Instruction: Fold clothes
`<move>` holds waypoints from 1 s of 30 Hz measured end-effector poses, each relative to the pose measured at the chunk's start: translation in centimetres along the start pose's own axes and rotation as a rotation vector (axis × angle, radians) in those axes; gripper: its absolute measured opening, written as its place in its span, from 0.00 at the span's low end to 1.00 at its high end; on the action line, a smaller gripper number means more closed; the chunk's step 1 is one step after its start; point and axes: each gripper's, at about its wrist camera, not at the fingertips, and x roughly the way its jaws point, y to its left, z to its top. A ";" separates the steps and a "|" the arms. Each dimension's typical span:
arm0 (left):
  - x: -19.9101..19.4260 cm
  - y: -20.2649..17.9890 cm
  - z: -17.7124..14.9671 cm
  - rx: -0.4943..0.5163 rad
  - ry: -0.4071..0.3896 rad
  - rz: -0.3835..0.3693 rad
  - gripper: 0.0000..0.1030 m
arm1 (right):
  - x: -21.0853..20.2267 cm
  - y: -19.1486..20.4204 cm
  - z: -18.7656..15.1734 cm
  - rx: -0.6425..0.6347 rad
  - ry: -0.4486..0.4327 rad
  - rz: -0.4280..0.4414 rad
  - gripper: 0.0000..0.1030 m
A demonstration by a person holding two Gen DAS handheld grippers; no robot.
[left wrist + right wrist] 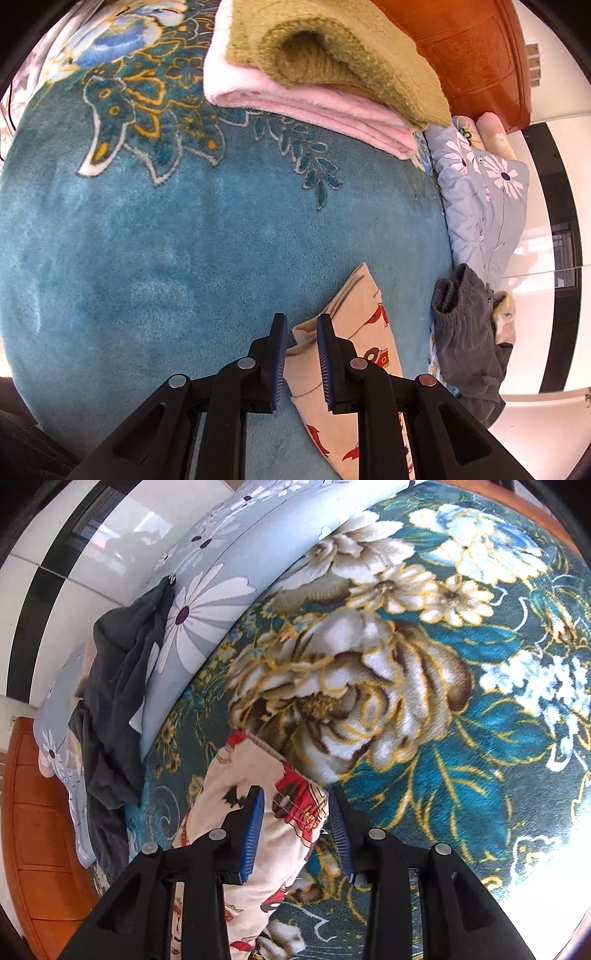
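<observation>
A beige garment with red prints [354,354] lies on the blue floral blanket [166,240]. My left gripper [302,325] is open, its jaws either side of one end of the garment, not closed on it. In the right wrist view the same garment [258,812] lies under my right gripper [295,801], which is open with its jaws straddling the garment's red-printed hem. A dark grey garment [465,332] lies crumpled at the blanket's edge, and it also shows in the right wrist view [118,686].
A stack of folded clothes, olive [332,48] on pink [295,107], sits at the far side of the blanket. A light blue daisy-print quilt [487,199] lies along the bed edge. A wooden headboard [472,44] stands behind; the quilt also shows in the right wrist view [221,590].
</observation>
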 end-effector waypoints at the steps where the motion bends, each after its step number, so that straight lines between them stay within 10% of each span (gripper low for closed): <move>1: -0.1 0.1 0.0 -0.005 -0.002 -0.007 0.19 | -0.6 -0.8 0.5 0.034 -0.020 0.003 0.40; 4: -0.2 -0.6 -0.2 0.021 -0.003 -0.019 0.19 | -1.9 -2.0 1.4 0.120 -0.081 -0.018 0.40; 9: -0.5 -2.4 -1.0 0.135 -0.002 0.010 0.30 | 0.7 5.1 -0.4 -0.110 0.017 0.040 0.40; 20: -0.4 -3.3 -1.3 0.213 -0.026 0.026 0.41 | 14.0 27.5 -22.4 -0.707 0.439 0.297 0.40; 30: 1.9 -5.1 -1.3 0.359 0.020 0.072 0.39 | 15.9 31.0 -32.2 -0.984 0.557 0.319 0.40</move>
